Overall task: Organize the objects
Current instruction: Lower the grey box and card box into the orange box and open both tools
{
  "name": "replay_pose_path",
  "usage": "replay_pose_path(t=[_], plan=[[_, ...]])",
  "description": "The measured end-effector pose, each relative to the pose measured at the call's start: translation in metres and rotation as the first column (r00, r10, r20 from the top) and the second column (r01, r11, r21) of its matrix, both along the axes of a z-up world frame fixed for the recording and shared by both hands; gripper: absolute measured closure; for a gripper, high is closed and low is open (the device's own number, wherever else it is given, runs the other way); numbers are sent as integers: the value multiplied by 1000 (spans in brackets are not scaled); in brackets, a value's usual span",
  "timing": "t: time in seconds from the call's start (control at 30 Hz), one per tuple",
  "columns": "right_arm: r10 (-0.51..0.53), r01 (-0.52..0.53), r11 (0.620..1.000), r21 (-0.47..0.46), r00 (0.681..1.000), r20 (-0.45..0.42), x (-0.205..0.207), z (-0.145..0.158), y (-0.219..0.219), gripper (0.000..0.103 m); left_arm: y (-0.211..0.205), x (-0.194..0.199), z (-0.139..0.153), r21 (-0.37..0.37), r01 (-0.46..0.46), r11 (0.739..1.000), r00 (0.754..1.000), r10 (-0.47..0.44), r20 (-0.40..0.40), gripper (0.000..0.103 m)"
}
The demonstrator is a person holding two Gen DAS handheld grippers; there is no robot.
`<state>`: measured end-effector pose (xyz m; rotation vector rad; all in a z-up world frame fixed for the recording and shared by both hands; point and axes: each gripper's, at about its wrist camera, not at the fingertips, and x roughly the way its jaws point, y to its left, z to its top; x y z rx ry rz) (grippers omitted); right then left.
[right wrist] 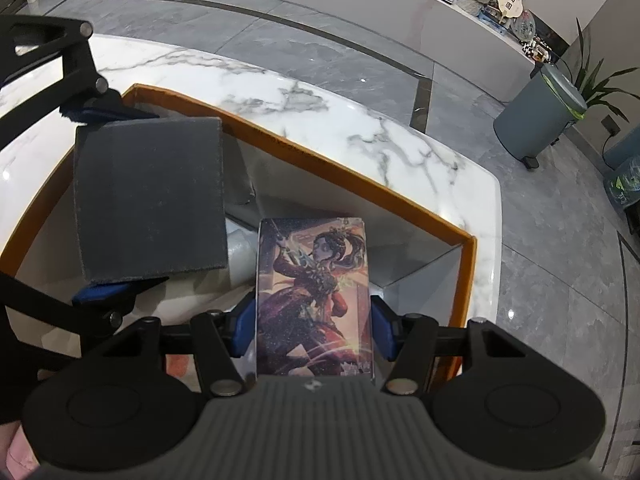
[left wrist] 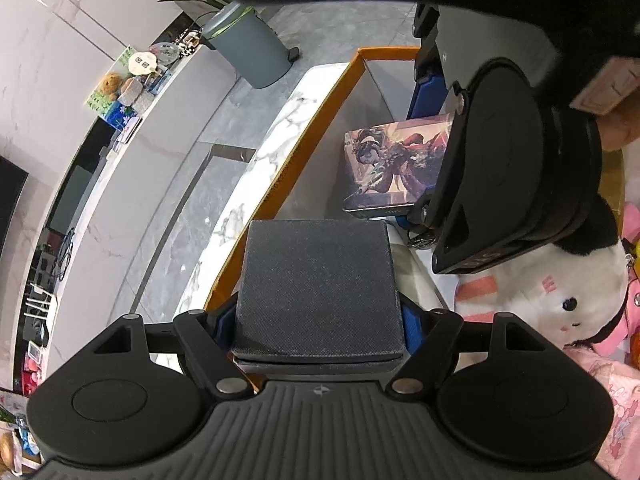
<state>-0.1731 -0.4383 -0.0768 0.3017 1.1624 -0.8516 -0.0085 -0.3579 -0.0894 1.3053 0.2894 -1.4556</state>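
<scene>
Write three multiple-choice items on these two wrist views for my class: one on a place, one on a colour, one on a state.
1. Where are both boxes held?
A. over the orange-rimmed box
B. over the floor
C. over the bin

2. What colour is the left tongs' box?
A. red
B. dark grey
C. white

3. How do the right tongs stand?
A. open, empty
B. shut on the picture box
C. out of view

Key:
1 A, the orange-rimmed box lies beneath both.
2 B, the dark grey box sits in the left tongs.
3 B, the right tongs clamp the picture box.
</scene>
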Motion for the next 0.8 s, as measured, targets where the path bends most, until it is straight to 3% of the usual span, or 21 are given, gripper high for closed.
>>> replay_pose_path(t=[0.17,0.33,0.53,0.67,0.8], plan=[[-1,1,1000,3,1000,7,-1,-2,2,43,1,1,2,-8,-25,1000,999,24,-39,15],[-5,5,1000,13,1000,4,-2,-3,4,40,2,-2,-2,-45,-32,998,999,33,22,0],[-20,20,1000,7,1000,17,-5,4,6,39,-1,3,-1,7,-45,999,999,45,-9,0],[-32,33,999,-7,999,44,-8,14,10,38,5,5,1,5,-26,1000,999,26,26,0],[-37,38,999,-20,998,50,-10,23,13,38,9,9,10,-7,-48,999,999,48,1,0]])
